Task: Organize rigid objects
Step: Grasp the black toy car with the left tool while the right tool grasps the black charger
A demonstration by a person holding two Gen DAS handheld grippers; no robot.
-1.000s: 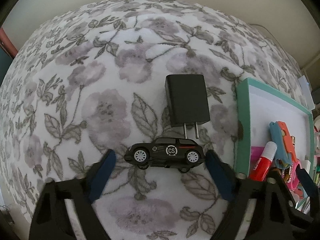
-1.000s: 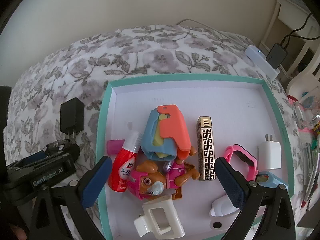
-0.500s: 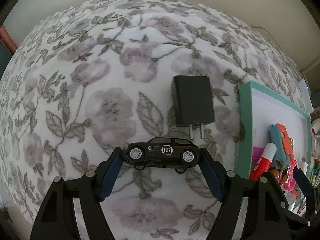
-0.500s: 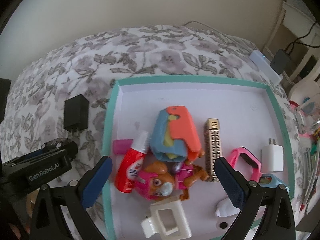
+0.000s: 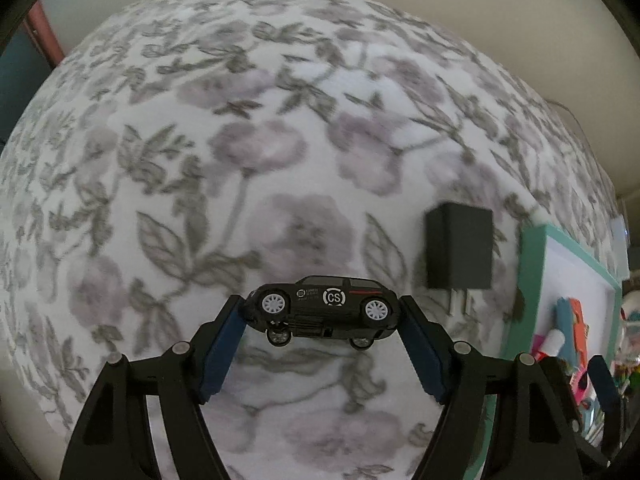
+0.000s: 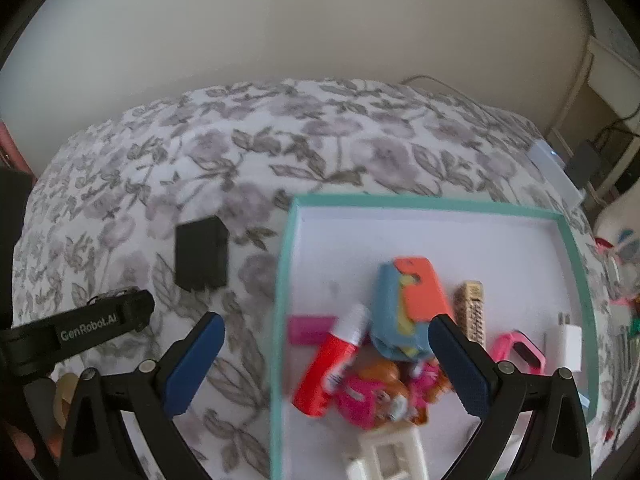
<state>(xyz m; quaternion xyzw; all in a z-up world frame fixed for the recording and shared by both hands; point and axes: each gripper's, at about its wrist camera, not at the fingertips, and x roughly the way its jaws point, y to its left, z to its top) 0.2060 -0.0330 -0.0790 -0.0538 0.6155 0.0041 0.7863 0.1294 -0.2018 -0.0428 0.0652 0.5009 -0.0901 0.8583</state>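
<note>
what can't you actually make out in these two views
- Small print beside the CS badge on the toy car: left wrist view, too small.
- White clip in the teal tray: right wrist view, cut off by the bottom edge.
- Label on the red bottle: blurred.
- Black charger prongs: right wrist view, blurred.

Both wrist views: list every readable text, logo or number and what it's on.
"CS" in a white ring: door of the toy car, held in the left gripper.
"GenRobot.AI": side of the left gripper, right wrist view.
Small print beside the CS mark on the car: too small to read.
Print on the red tube in the tray: blurred, unreadable.
</note>
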